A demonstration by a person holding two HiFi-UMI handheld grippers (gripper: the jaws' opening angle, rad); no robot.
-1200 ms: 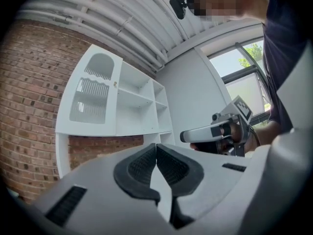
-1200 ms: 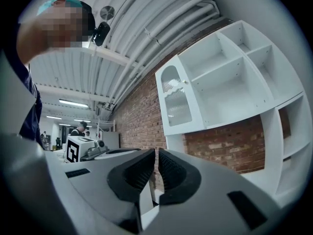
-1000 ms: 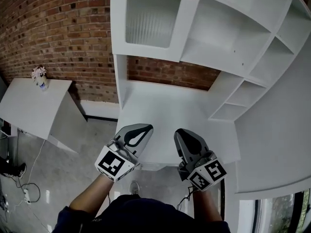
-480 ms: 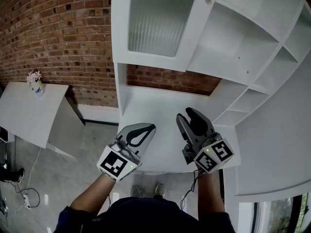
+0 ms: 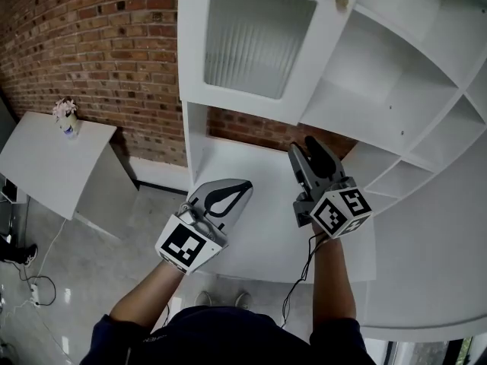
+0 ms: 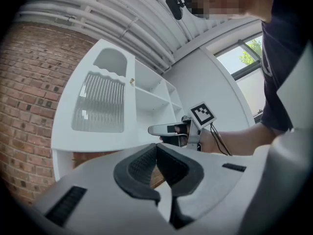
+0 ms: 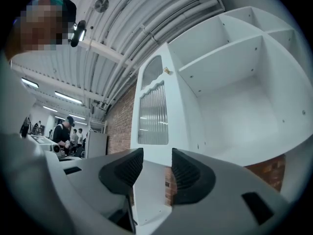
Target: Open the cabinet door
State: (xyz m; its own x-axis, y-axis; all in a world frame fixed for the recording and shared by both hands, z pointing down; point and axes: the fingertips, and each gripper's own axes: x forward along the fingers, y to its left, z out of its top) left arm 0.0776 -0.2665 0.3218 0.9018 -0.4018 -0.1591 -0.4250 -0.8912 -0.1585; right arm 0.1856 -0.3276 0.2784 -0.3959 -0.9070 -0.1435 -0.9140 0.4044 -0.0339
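The white cabinet door (image 5: 255, 40) has a ribbed glass panel and a small brass knob (image 5: 342, 1) at its right edge, beside the open shelves (image 5: 396, 74). My right gripper (image 5: 312, 154) is raised below the knob and apart from it. Its jaws are opening and nothing is between them. In the right gripper view the door (image 7: 154, 114) and knob (image 7: 167, 71) lie ahead of the right gripper (image 7: 157, 168). My left gripper (image 5: 228, 196) hovers lower over the cabinet's counter (image 5: 251, 173), shut and empty. The left gripper view shows its shut tips (image 6: 157, 148) and the right gripper (image 6: 161, 129) beyond.
A brick wall (image 5: 99, 59) runs behind the cabinet. A white side table (image 5: 46, 166) with a small flower vase (image 5: 67, 118) stands at the left. Cables (image 5: 34, 287) lie on the floor. People (image 7: 63, 129) stand far off in the right gripper view.
My right gripper went from shut to open and rose forward toward the door. The left gripper moved forward a little and stayed shut.
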